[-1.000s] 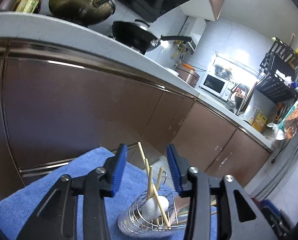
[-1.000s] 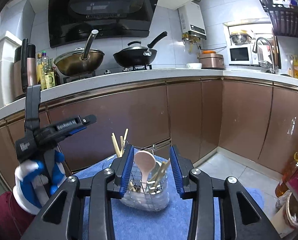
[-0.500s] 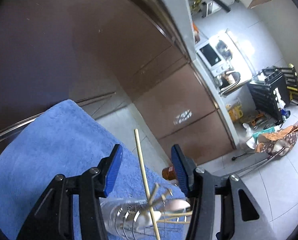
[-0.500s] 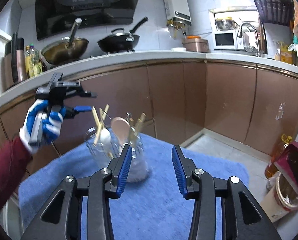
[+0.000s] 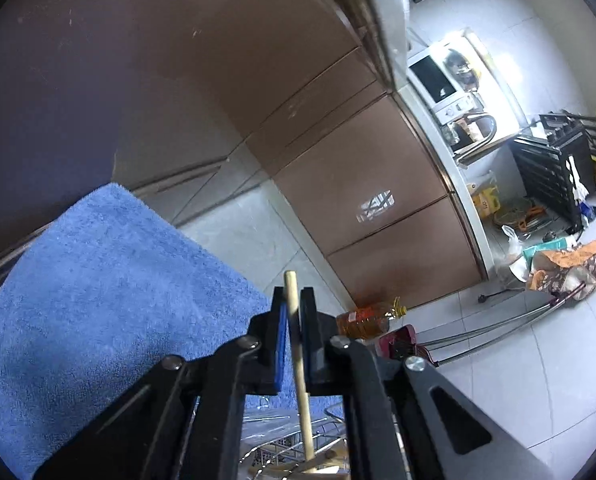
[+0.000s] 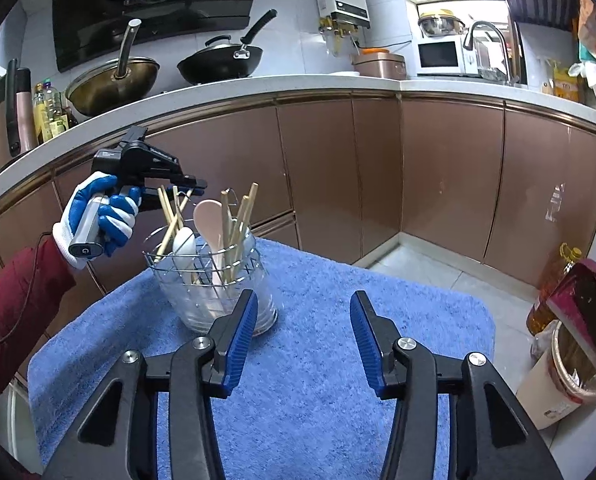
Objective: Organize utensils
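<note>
Since a second ago, the left gripper (image 5: 293,330) has been dropping from its open hover above the holder (image 6: 209,276) and is now pinching one wooden chopstick (image 5: 298,356) near its top end, with the tip poking out just past the pads. Meanwhile the right gripper (image 6: 302,340) is sinking toward the blue towel (image 6: 338,360) with its jaws opening and nothing between them.

That chopstick is looking light, stiff and smooth, so I am judging that it could twist or slide between the pads if it is pulled at an angle. Taking it high on the shaft, as the left gripper is doing, seems sensible, because the lower end is sitting down inside the holder among the others. A straight pull along its length would probably be freeing it without tipping anything.

Pale and round, the stick is standing in a clear, ribbed holder with a wire frame on the towel, sharing it with several more chopsticks, a pink spoon (image 6: 211,216) and a white spoon (image 6: 184,246). A gloved hand (image 6: 97,216) is gripping the left tool's handle just beside the holder.
</note>
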A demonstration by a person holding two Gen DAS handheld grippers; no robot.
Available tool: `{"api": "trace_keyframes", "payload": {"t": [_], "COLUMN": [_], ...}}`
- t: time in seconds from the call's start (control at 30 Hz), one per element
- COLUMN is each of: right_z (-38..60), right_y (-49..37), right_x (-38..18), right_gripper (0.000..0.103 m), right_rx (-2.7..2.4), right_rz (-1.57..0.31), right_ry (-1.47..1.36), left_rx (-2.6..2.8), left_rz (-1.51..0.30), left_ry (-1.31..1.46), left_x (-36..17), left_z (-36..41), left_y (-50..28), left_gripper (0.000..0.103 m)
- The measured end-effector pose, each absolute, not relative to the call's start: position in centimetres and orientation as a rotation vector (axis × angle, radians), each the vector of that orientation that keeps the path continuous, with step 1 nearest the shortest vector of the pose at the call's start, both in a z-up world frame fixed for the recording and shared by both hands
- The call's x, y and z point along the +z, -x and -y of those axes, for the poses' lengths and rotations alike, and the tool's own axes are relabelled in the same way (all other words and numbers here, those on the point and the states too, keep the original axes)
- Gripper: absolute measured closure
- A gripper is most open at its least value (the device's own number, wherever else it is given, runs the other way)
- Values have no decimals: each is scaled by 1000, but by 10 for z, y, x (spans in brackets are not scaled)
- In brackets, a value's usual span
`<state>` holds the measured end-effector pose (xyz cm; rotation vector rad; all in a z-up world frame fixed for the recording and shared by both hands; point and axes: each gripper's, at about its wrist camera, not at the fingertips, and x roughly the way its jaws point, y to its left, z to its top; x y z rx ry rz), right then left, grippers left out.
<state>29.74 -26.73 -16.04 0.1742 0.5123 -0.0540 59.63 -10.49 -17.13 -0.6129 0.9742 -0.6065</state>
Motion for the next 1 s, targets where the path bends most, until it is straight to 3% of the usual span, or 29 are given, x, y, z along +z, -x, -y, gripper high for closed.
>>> {"api": "trace_keyframes", "payload": {"t": [0.5, 1.0], "right_z": [271, 280], "right_y": [-287, -279], "right_x": [-169, -179], "right_gripper": [54, 53], "right_rx": [-69, -82], "right_rz": [-519, -525], "right_ry": [-215, -249], "left_rx": [-460, -235], "left_rz": [-479, -132], "left_ry": [487, 212], "left_x": [-61, -57], "left_z": [89, 130], "left_y": [-498, -403], "left_gripper": [99, 99]}}
